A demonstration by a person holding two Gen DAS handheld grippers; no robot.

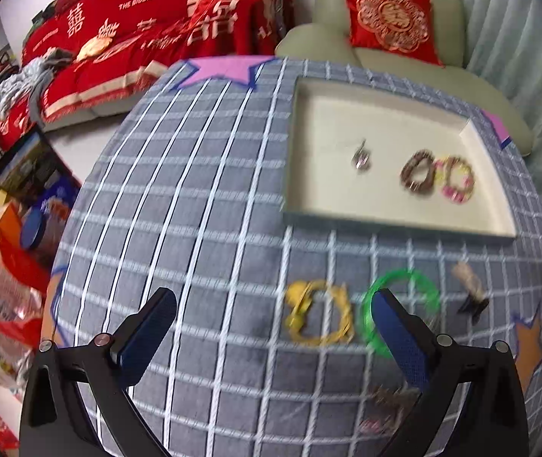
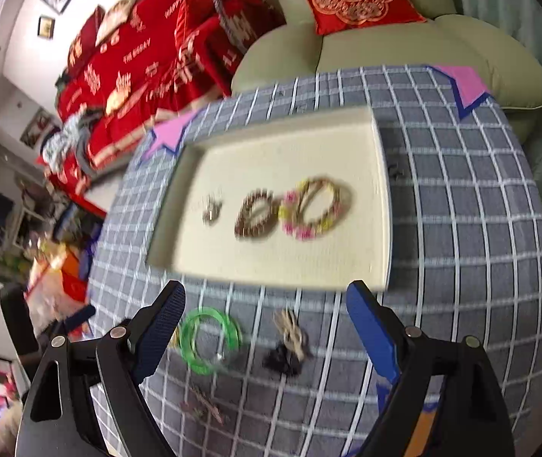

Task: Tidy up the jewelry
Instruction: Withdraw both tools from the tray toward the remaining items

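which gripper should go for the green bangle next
Left. The open left hand-held gripper has a fingertip over the translucent green plastic bangle; in the right view the bangle lies off-centre.

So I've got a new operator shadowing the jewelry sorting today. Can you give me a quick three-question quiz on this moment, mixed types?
1. True or false: the green bangle already lies in the tray.
2. Multiple choice: which pieces lie side by side in the tray? A) two beaded bracelets B) two yellow bracelets C) two black bows
3. Short answer: is either the left gripper or the right gripper holding anything?

Key:
1. False; it lies on the checked cloth, nearer the camera than the tray.
2. A; a small silvery piece lies to their left.
3. No; both are open and empty.
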